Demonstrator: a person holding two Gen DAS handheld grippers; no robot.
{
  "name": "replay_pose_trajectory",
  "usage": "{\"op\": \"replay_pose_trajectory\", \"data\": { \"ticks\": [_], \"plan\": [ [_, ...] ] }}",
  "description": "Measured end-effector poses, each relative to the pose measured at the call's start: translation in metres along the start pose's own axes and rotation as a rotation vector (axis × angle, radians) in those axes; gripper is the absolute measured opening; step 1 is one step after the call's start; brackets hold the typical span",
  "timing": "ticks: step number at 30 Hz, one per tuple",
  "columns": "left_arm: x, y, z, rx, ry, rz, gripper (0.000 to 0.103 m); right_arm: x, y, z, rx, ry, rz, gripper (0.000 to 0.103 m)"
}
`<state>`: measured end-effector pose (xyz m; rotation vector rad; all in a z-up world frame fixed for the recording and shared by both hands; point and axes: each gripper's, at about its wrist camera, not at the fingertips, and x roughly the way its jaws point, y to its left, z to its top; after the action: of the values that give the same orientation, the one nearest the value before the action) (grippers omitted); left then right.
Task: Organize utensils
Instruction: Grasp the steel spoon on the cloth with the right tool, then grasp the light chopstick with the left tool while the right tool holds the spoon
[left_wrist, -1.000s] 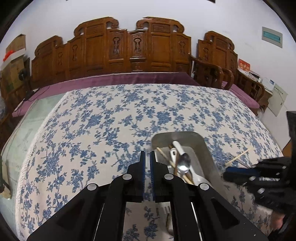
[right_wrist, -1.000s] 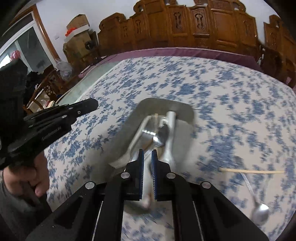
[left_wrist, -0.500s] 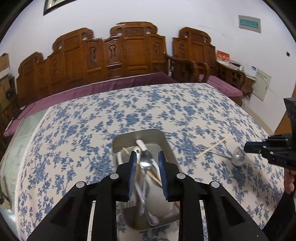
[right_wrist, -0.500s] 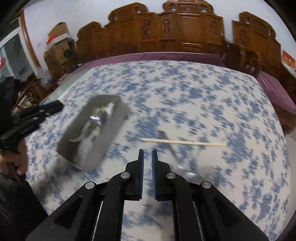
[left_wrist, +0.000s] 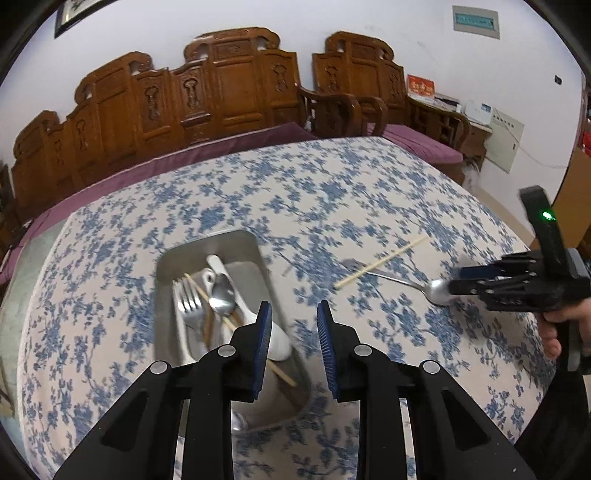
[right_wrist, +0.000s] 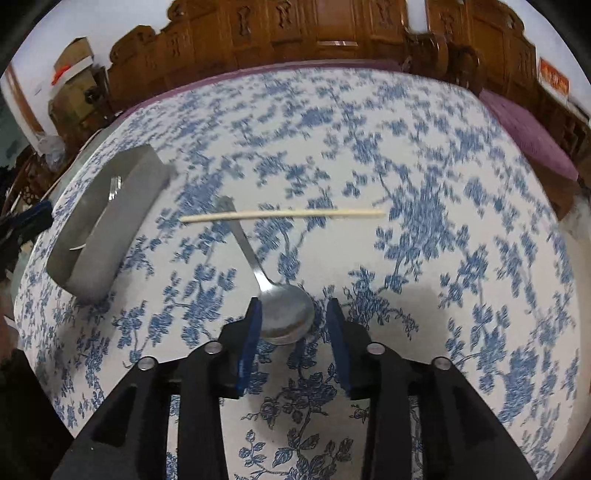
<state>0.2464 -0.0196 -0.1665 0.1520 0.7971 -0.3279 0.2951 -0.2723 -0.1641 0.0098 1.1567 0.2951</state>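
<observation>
Your right gripper (right_wrist: 293, 321) hung low over the floral cloth (right_wrist: 406, 155) with its jaws parted a moderate way; they had just been opening. The bowl of the loose spoon (right_wrist: 286, 314) lay between the blue pads (right_wrist: 251, 332), which stood clear of it on both sides, so nothing was gripped. The spoon's handle ran away from you and passed under the single chopstick (right_wrist: 284, 215), which lay crosswise on the cloth. Whether the pads touched the cloth I cannot tell.

Your left gripper (left_wrist: 294, 343) had its jaws at a narrow-to-middling gap and held nothing. That gap had opened within the last second. Its left pad (left_wrist: 263, 343) sat in front of the steel tray (left_wrist: 236, 243), its right pad over bare cloth just beside the tray's wall.

The tray held the sorted pieces: a fork (left_wrist: 188, 304), a metal spoon (left_wrist: 221, 295), a white spoon (left_wrist: 216, 264) and a chopstick (left_wrist: 201, 290) laid slantwise across them. The loose spoon and chopstick lay well apart from the tray, to its right in your left camera.
</observation>
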Motion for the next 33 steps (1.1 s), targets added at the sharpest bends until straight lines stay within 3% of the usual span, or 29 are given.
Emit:
{"op": "replay_pose_trajectory", "data": {
  "ticks": [6,13,16,25,33],
  "plan": [
    [0.009,-0.019,-0.002,0.003,0.03,-0.016,0.024,0.015,-0.002,0.002,0.021,0.048,0.024,0.037],
    [0.028,-0.042,0.011,0.017,0.059,-0.035,0.024,0.011,-0.01,0.005,0.066,0.051,0.051,0.008],
    [0.037,-0.053,0.02,0.043,0.066,-0.028,0.024,0.004,-0.015,0.007,0.08,0.036,0.063,0.004],
    [0.056,-0.064,0.03,0.072,0.089,-0.008,0.024,-0.024,-0.027,-0.002,0.034,0.032,0.088,0.002],
    [0.075,-0.072,0.04,0.066,0.118,-0.027,0.024,-0.048,-0.061,-0.027,0.087,0.015,0.067,0.002]
  ]
}}
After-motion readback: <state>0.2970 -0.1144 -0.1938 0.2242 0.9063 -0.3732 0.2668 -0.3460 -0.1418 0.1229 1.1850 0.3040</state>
